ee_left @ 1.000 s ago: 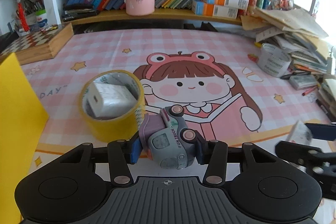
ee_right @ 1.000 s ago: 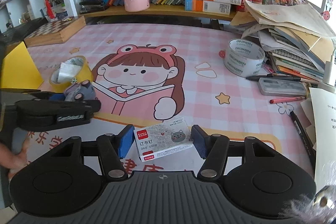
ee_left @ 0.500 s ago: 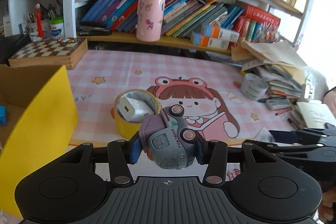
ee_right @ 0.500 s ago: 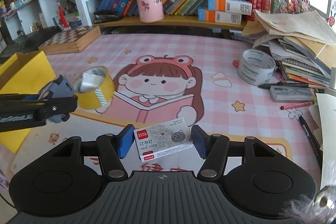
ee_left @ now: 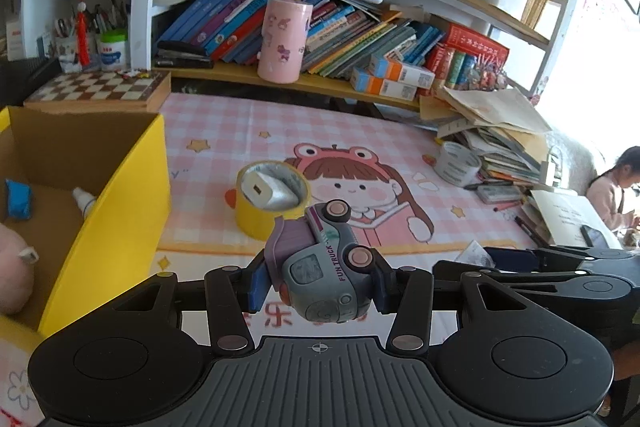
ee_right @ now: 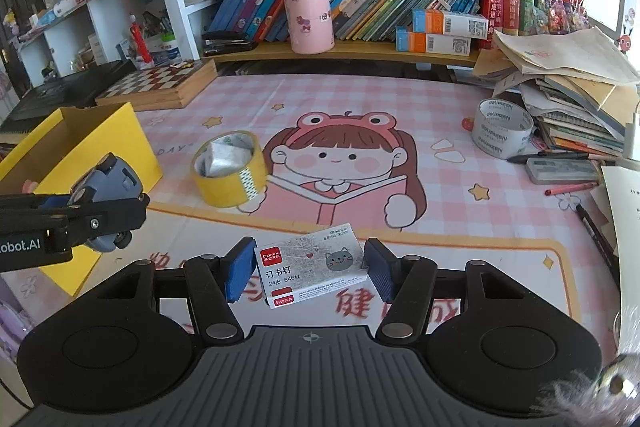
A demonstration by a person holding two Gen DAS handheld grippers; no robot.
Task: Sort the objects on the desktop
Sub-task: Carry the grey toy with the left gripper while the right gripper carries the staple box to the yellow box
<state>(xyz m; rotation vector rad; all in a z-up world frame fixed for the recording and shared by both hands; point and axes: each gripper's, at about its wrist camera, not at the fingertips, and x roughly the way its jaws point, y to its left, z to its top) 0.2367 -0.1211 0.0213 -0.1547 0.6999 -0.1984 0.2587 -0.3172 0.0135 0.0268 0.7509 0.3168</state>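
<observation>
Left gripper (ee_left: 318, 281) clamps toy truck (ee_left: 320, 267), right gripper (ee_right: 306, 269) clamps staple box (ee_right: 310, 275); yellow box (ee_left: 120, 203) at nine o'clock part-filled; tape rolls (ee_right: 230, 173) remain.

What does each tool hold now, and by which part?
Left tool: grey-purple plastic toy truck, clamped across its sides. Right tool: small white cardboard staple box, by its short ends.

Tape roll (ee_right: 230, 174) on the desk mat (ee_right: 400, 115), open box (ee_right: 76, 147) to its left.
</observation>
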